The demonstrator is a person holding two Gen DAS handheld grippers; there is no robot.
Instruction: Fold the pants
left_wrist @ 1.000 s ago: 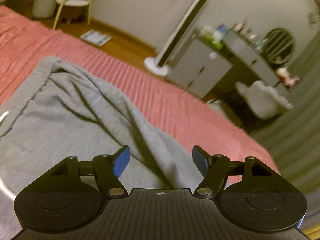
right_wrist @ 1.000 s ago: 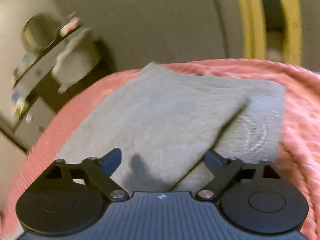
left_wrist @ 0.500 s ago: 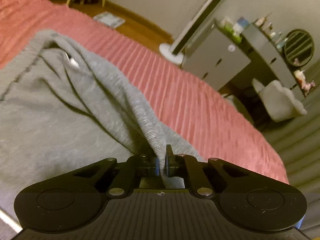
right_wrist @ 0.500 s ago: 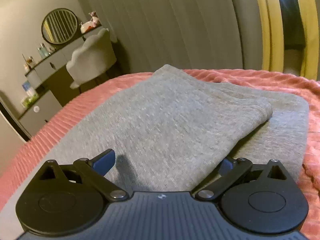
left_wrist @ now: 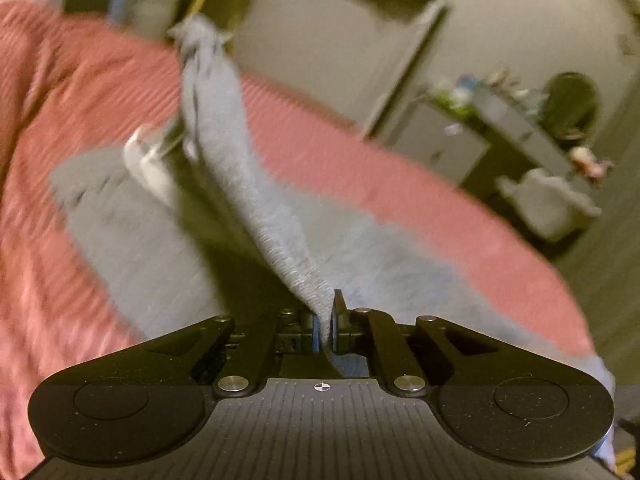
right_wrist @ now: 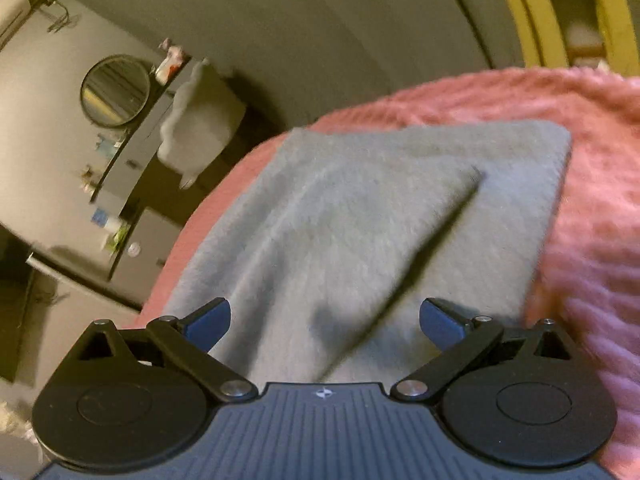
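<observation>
A second ago our left gripper (left_wrist: 326, 330) hung open over the grey pants (left_wrist: 224, 168) lying on the pink bedspread (left_wrist: 400, 184); now its jaws are pinched tight on an edge of the fabric, and a long ribbed strip of cloth rises from the bed to the pads, blurred with motion. We read this as the grasp made and the lift begun, so the fold is under way on this side. The rest of the pants lies flat on the bedspread beneath the raised strip. Our right gripper (right_wrist: 325, 322) hovers above the other end of the pants (right_wrist: 360, 216), its blue fingers (right_wrist: 210, 320) spread wide with nothing between them, where one layer lies over another with a diagonal edge. It has swung a little since then without closing, so this end remains ungripped.
</observation>
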